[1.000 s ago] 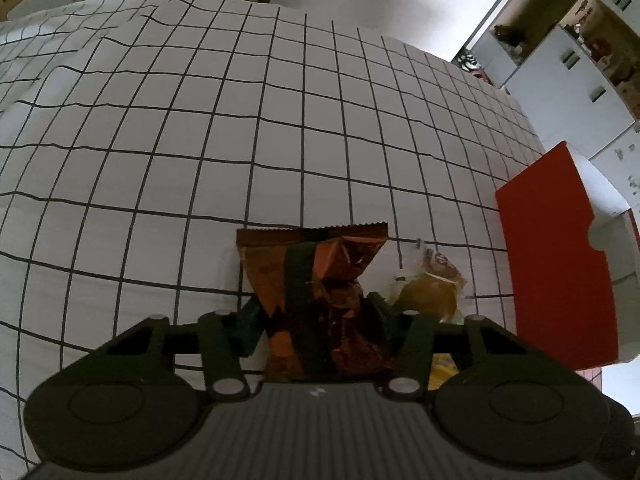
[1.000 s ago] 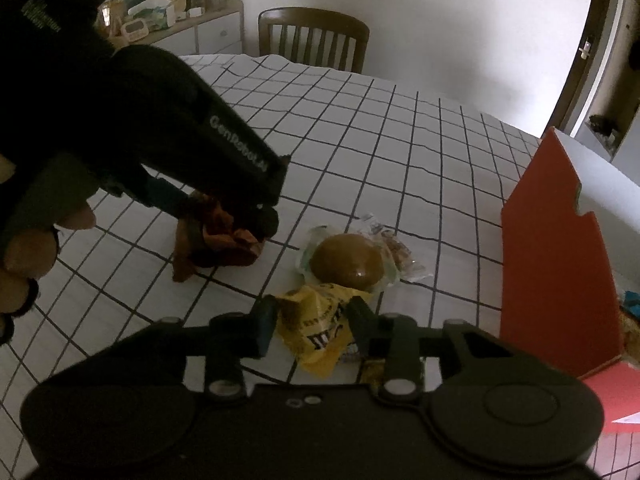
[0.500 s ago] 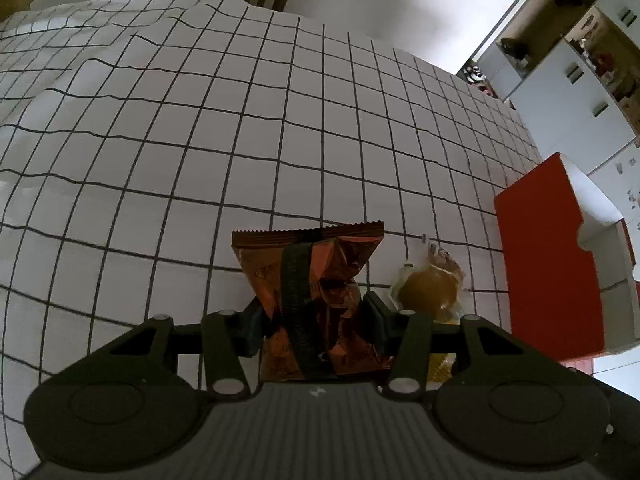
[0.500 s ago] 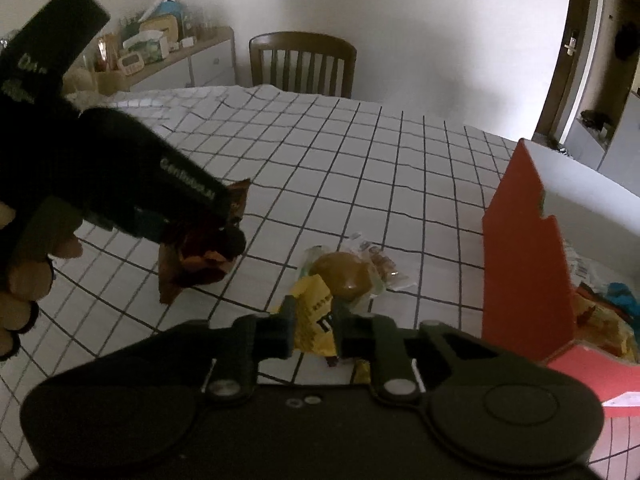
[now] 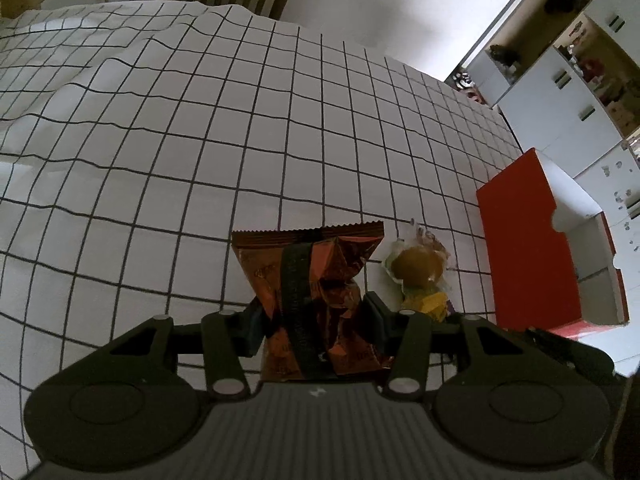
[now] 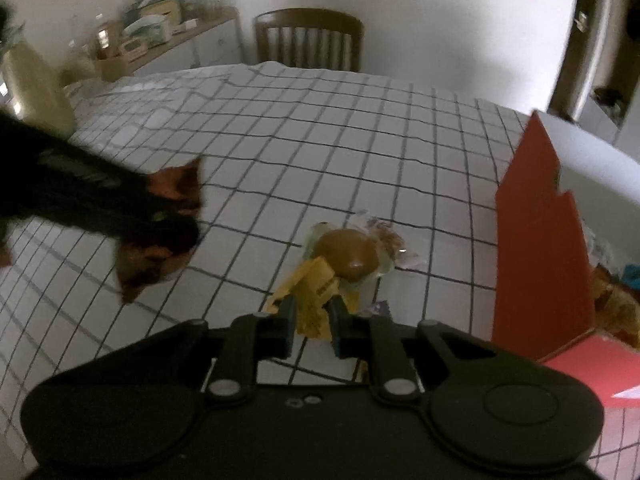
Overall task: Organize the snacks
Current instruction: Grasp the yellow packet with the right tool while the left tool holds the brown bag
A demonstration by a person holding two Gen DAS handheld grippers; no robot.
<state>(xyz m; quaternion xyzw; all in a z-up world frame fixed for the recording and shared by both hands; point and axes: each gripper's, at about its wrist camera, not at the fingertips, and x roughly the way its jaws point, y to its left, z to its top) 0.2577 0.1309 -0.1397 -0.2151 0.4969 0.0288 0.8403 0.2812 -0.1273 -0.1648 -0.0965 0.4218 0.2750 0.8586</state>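
Observation:
My left gripper (image 5: pixel 314 316) is shut on an orange-brown snack packet (image 5: pixel 316 276) and holds it just above the checked tablecloth. In the right wrist view that packet (image 6: pixel 160 240) hangs blurred at the left under the left gripper's dark body. My right gripper (image 6: pixel 313 322) is shut on a crumpled yellow wrapper (image 6: pixel 310 296). A round brown bun in clear wrap (image 6: pixel 348 252) lies on the cloth just beyond the yellow wrapper; the left wrist view shows the bun (image 5: pixel 416 266) to the right of the held packet.
A red-and-white box (image 6: pixel 540 248) stands open at the right with several snacks inside; it also shows in the left wrist view (image 5: pixel 528 240). A wooden chair (image 6: pixel 308 38) stands behind the table. A sideboard (image 6: pixel 160 44) with clutter is at the back left, and white cabinets (image 5: pixel 560 100) at the right.
The right gripper's jaws closed onto the yellow wrapper. The left gripper rose with the orange-brown packet and drew away to the left in the right wrist view.

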